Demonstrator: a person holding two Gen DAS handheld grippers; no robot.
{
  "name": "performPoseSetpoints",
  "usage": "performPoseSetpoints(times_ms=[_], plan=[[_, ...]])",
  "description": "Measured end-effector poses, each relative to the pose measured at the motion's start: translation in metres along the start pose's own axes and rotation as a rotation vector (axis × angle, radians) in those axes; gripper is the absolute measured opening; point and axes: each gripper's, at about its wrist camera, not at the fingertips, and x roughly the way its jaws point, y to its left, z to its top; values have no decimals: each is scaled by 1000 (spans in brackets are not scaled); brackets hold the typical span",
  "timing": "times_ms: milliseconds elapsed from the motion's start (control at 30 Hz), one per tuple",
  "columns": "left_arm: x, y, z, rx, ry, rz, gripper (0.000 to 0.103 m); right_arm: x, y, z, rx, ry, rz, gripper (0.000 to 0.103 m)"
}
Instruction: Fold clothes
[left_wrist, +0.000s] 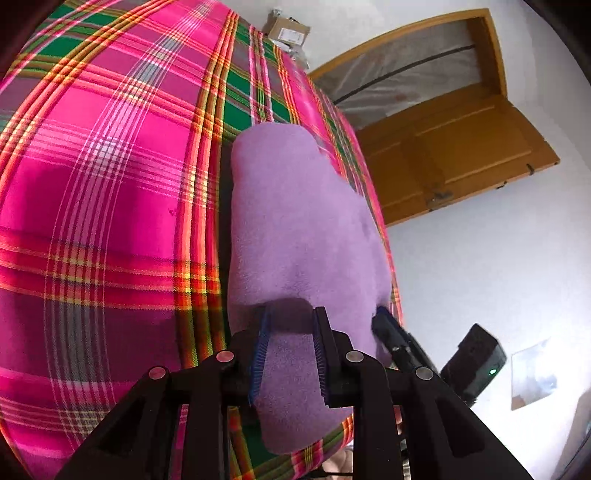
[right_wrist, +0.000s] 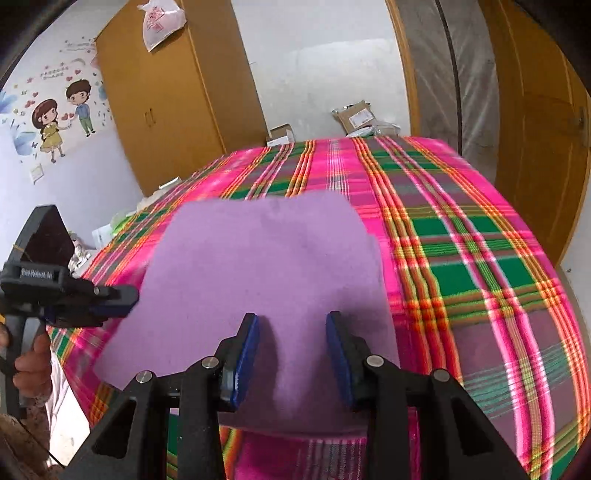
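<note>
A purple fleece cloth (left_wrist: 295, 221) (right_wrist: 266, 258) lies folded flat on a bed with a pink and green plaid cover (left_wrist: 110, 184) (right_wrist: 461, 258). My left gripper (left_wrist: 291, 317) is over the cloth's near left part. Its blue pads stand apart and purple cloth shows between them. In the right wrist view the left gripper (right_wrist: 125, 295) reaches the cloth's left edge from the side. My right gripper (right_wrist: 293, 323) hovers open over the cloth's near edge, nothing pinched between its fingers. Its tip (left_wrist: 382, 321) touches the cloth's right edge in the left wrist view.
A wooden door (left_wrist: 461, 147) stands open to the right of the bed. A wooden wardrobe (right_wrist: 166, 110) and cardboard boxes (right_wrist: 354, 114) are beyond the far edge. A person's hand (right_wrist: 29, 369) holds the left gripper's handle at the bed's left side.
</note>
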Motion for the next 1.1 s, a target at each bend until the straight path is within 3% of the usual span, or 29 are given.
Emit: performPoseSetpoints(times_ms=[167, 333, 500, 633, 833, 1100], plan=[[-3, -5, 5, 16, 3, 22, 25, -6, -3, 11, -4, -1, 5, 34], [-12, -7, 12, 36, -44, 23, 25, -4, -6, 32, -50, -35, -19, 34], [-5, -1, 22, 8, -21, 27, 25, 26, -22, 37, 1, 57, -47, 30], [-5, 2, 24, -1, -10, 27, 25, 25, -25, 39, 6, 61, -33, 30], [-11, -14, 38, 40, -58, 6, 25, 20, -26, 62, -9, 32, -15, 30], [4, -7, 65, 12, -36, 26, 25, 53, -43, 66, 28, 140, 8, 27]])
